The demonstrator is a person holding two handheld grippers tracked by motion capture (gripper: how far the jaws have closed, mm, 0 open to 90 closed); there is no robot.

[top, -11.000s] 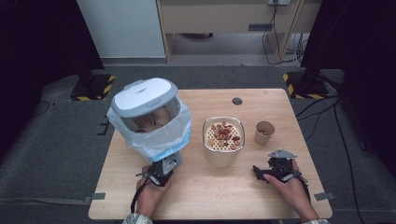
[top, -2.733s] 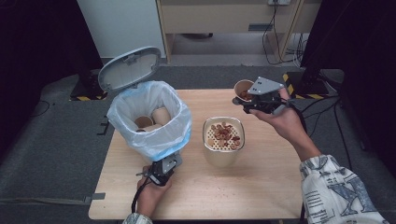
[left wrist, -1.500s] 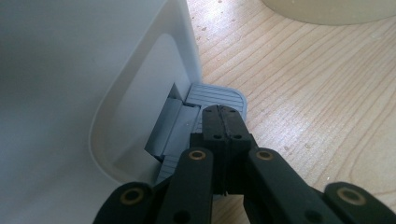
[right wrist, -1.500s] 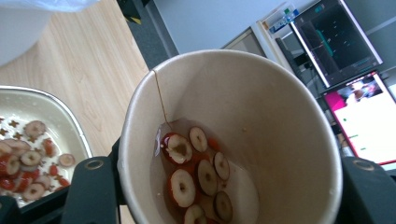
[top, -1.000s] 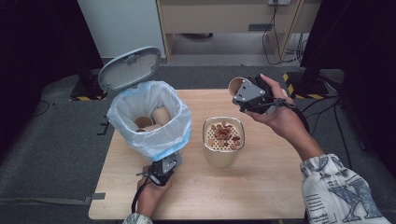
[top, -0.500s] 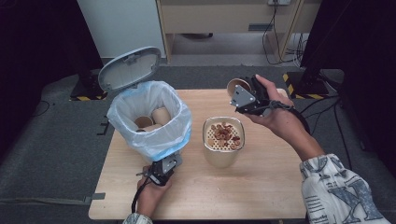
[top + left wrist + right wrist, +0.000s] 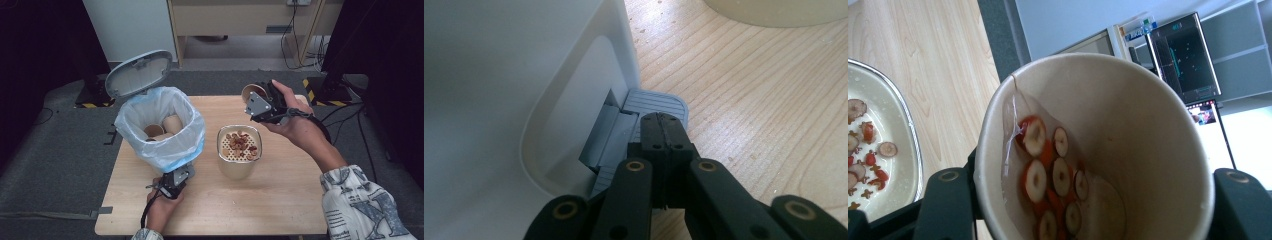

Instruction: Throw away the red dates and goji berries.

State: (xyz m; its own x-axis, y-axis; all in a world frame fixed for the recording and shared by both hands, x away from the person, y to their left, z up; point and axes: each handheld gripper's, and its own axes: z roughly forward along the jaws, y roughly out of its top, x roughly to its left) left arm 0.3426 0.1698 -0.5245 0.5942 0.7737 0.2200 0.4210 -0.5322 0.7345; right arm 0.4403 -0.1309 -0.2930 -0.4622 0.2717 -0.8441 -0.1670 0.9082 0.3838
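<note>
My right gripper [image 7: 257, 102] is shut on a paper cup [image 7: 251, 91] and holds it tilted in the air, above the table's far side and just behind the beige strainer bowl [image 7: 239, 150]. In the right gripper view the cup [image 7: 1128, 125] sits between my jaws, with red fruit slices [image 7: 1048, 170] and liquid pooled at its lower side. My left gripper [image 7: 176, 182] is shut, and its tips [image 7: 663, 125] rest on the grey pedal [image 7: 669, 102] at the foot of the white bin [image 7: 160, 127]. The bin's lid [image 7: 139, 72] stands open.
Used paper cups [image 7: 165, 125] lie inside the bin's blue-white bag. The strainer bowl holds more fruit slices [image 7: 241, 142]. The wooden table [image 7: 280, 200] has bare room at the front right. A shelf and cables stand beyond the table.
Long ago the lid was shut and the cup stood on the table. Over the last second the right gripper has carried the cup slightly left and tipped it further; the left gripper has stayed put.
</note>
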